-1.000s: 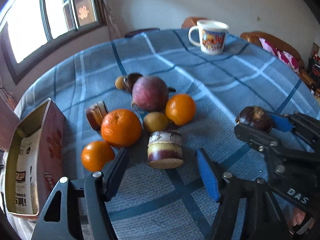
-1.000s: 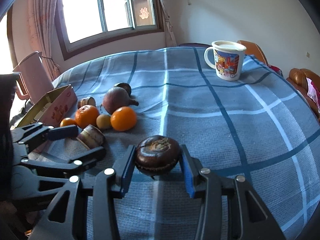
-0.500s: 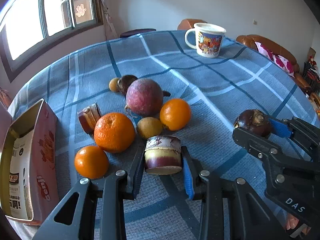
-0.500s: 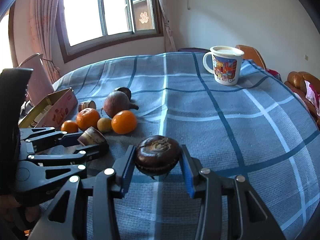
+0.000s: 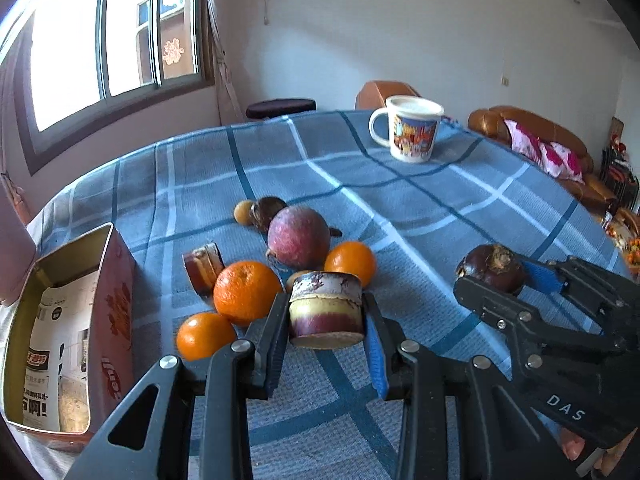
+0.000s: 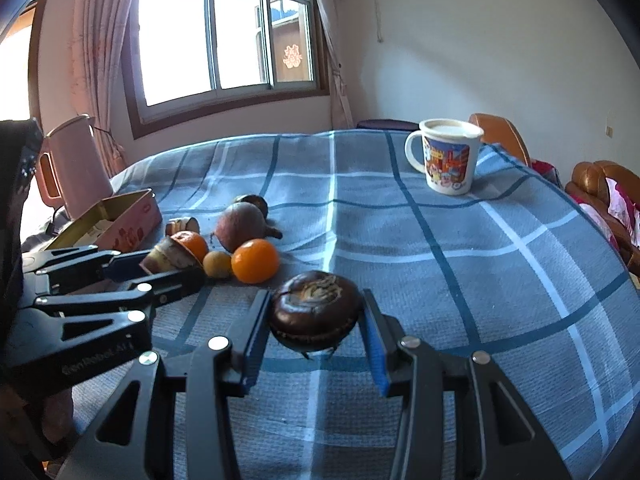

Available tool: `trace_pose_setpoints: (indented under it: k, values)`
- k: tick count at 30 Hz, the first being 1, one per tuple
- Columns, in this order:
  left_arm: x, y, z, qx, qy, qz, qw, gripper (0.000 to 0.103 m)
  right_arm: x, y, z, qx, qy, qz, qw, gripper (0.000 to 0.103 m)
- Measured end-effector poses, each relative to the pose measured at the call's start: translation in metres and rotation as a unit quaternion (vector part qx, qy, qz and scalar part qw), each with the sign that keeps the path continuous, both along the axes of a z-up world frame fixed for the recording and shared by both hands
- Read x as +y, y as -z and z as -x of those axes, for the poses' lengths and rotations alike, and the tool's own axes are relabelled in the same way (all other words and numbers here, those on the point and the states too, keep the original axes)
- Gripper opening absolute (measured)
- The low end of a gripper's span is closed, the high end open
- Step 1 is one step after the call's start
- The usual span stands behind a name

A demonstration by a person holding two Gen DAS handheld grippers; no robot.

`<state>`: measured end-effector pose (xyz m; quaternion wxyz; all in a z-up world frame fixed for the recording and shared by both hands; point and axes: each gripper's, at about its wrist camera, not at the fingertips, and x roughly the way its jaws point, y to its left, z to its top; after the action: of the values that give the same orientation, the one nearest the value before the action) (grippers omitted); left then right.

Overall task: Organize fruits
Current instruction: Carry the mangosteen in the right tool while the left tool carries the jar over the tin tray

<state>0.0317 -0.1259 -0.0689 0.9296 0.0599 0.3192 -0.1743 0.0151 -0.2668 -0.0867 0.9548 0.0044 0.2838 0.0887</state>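
Blue check cloth (image 5: 400, 184) covers the round bench, with a window (image 6: 224, 40) behind it.

Left tool (image 5: 326, 316) pinches a cut chunk (image 5: 326, 312) of purple and cream fruit between both fingers, right next to the fruit pile. Right tool (image 6: 316, 316) pinches a dark round fruit (image 6: 315, 310) the same way, out on the bare cloth, apart from the pile.

Left view shows three oranges: a big one (image 5: 246, 292), a small one (image 5: 204, 334) near the tool, and one (image 5: 350, 262) behind the chunk. It also shows one big red-purple fruit (image 5: 298, 236), a second cut chunk (image 5: 202, 266) tipped on its side, one small yellow-brown fruit (image 5: 243, 212) and one dark fruit (image 5: 266, 210) at the back of the pile. Another small yellow fruit (image 5: 298, 278) peeks out just behind the held chunk. You can look down into the open tin box (image 5: 60, 320) at the paper packet inside.

Right view shows only two oranges, since the left tool hides the small one. It shows a pink jug (image 6: 76, 164) behind the box, which the left view does not. It also shows the brown top of the dark round fruit.

Both views show one white picture mug (image 5: 412, 130) far back on the cloth, well apart from the fruit.
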Motion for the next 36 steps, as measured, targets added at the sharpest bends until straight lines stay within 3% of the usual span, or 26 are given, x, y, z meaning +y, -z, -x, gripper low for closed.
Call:
trace_pose_setpoints:
  k: [9, 14, 36]
  values:
    - [0.006, -0.008, 0.01, -0.031, -0.005, 0.02, 0.9993, 0.036, 0.001, -0.003, 0.007, -0.024, -0.004, 0.004, 1.0, 0.046]
    - [0.007, -0.013, 0.019, -0.062, -0.013, 0.006, 0.998, 0.036, 0.004, -0.005, 0.01, -0.034, -0.01, 0.012, 0.999, 0.046]
    - [0.071, -0.034, 0.018, -0.082, -0.089, 0.013, 0.9925, 0.036, 0.066, -0.037, -0.011, -0.056, -0.066, 0.066, 0.994, 0.046]
